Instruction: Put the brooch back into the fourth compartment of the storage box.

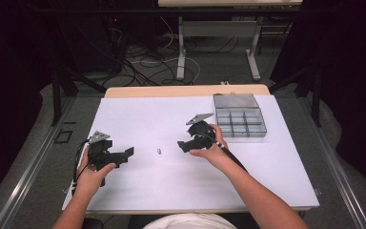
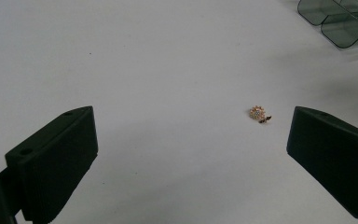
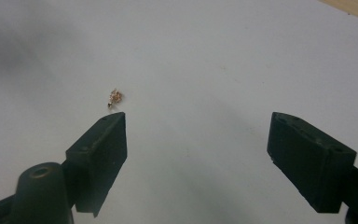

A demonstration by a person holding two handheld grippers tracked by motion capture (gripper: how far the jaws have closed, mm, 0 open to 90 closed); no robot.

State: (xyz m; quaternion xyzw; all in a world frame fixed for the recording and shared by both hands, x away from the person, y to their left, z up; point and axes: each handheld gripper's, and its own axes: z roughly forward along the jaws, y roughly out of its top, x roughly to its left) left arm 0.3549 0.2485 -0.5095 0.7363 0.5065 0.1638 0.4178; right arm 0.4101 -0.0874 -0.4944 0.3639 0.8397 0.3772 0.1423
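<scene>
A tiny gold, gem-set ornament lies on the white table sheet between my two grippers. In the left gripper view the ornament lies ahead, nearer the right jaw. In the right gripper view the ornament sits just beyond the tip of the left jaw. My left gripper rests at the left of the sheet, open and empty, pointing right. To the right of the ornament my right gripper points left toward it, its jaws wide apart with nothing between them.
A clear plastic compartment box with its lid up stands at the back right of the sheet; a corner of the box appears in the left gripper view. The wooden table edge runs behind the sheet.
</scene>
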